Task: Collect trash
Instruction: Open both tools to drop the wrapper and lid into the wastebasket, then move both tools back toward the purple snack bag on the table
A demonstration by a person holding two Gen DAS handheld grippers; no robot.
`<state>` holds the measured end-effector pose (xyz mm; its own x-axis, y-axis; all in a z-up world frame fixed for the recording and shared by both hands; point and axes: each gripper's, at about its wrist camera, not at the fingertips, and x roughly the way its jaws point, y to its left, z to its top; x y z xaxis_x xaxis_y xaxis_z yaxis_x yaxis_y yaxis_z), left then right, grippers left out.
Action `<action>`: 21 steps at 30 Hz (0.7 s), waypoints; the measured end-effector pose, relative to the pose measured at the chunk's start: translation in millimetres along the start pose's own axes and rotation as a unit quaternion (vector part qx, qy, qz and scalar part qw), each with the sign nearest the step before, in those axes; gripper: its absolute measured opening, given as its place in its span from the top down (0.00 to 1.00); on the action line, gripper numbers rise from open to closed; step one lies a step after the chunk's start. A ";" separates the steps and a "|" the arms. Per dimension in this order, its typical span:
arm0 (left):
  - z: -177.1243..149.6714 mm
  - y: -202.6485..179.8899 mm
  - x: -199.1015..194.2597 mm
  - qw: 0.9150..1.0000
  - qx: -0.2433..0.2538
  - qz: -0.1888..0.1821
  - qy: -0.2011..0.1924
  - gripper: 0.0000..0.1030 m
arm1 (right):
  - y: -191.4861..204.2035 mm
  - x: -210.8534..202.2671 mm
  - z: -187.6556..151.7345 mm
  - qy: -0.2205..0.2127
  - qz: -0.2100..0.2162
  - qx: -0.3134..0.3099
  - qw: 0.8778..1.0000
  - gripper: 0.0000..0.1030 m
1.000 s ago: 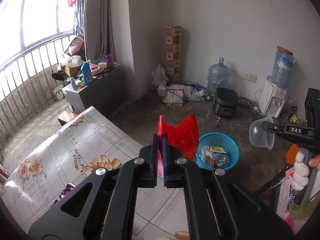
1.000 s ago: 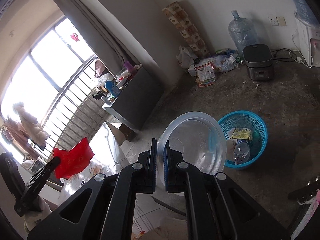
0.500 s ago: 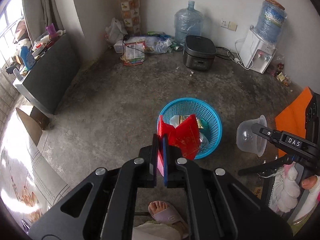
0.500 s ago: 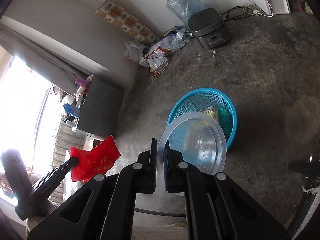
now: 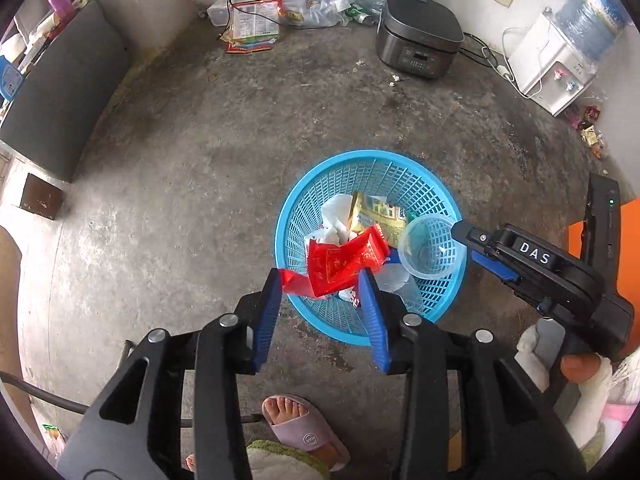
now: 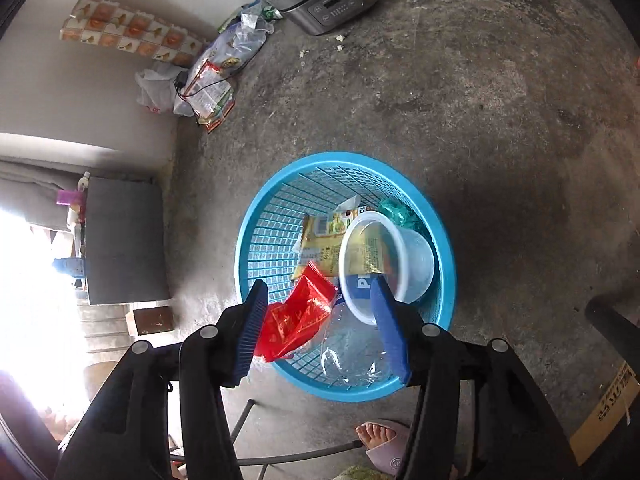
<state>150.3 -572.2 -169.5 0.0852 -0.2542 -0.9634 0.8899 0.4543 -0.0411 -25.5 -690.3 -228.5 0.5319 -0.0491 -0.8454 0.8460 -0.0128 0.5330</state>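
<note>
A blue mesh basket (image 5: pixel 294 208) (image 6: pixel 250 232) stands on the concrete floor with wrappers and a crushed bottle inside. My left gripper (image 5: pixel 320 284) hangs over its near rim, jaws opening. The red wrapper (image 5: pixel 344 260) (image 6: pixel 296 320) lies loose between the pads, over the basket, no longer pinched. My right gripper (image 6: pixel 318 292) (image 5: pixel 466 242) is above the basket too, jaws opening. The clear plastic bowl (image 6: pixel 400 256) (image 5: pixel 432 246) sits tilted inside the basket just past the right pad, free of the grip.
A grey rice cooker (image 5: pixel 420 36) and a white water dispenser (image 5: pixel 548 64) stand by the far wall, with a litter pile (image 5: pixel 256 20) to their left. A dark cabinet (image 5: pixel 60 100) fills the left side. A person's slippered foot (image 5: pixel 304 428) is close below the basket.
Both grippers dropped from table height to just over the basket and tilted downward. Both opened, letting go of the red wrapper and the clear bowl into the basket.
</note>
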 end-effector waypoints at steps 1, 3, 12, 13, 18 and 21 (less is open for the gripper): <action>0.8 0.9 -3.2 1.000 0.000 -0.003 -0.003 0.60 | -2.5 1.3 -0.7 0.000 -0.004 0.005 1.000 0.49; 1.9 4.9 -10.1 1.000 -0.007 -0.007 -0.007 0.59 | -4.9 -5.0 -5.8 -0.008 0.009 0.003 1.000 0.49; -16.6 16.2 -73.5 0.998 -0.016 -0.038 -0.047 0.58 | -6.9 -72.8 -38.4 -0.065 0.042 -0.020 0.997 0.49; -21.1 18.4 -86.4 0.997 -0.018 -0.047 -0.056 0.57 | -5.6 -80.1 -44.2 -0.070 0.045 -0.025 0.996 0.49; -51.3 36.0 -158.8 0.990 -0.029 -0.073 -0.117 0.46 | 14.5 -118.7 -79.4 -0.098 0.060 -0.071 0.991 0.49; -78.2 47.5 -206.6 0.983 -0.028 -0.077 -0.162 0.36 | 33.4 -141.8 -103.2 -0.114 0.072 -0.113 0.984 0.49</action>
<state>139.9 -431.3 6.8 0.0988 -0.5785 -0.8096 0.8783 0.4332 -0.2024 -68.8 -580.7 -94.4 0.6469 -0.2580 -0.7176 0.7625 0.2314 0.6042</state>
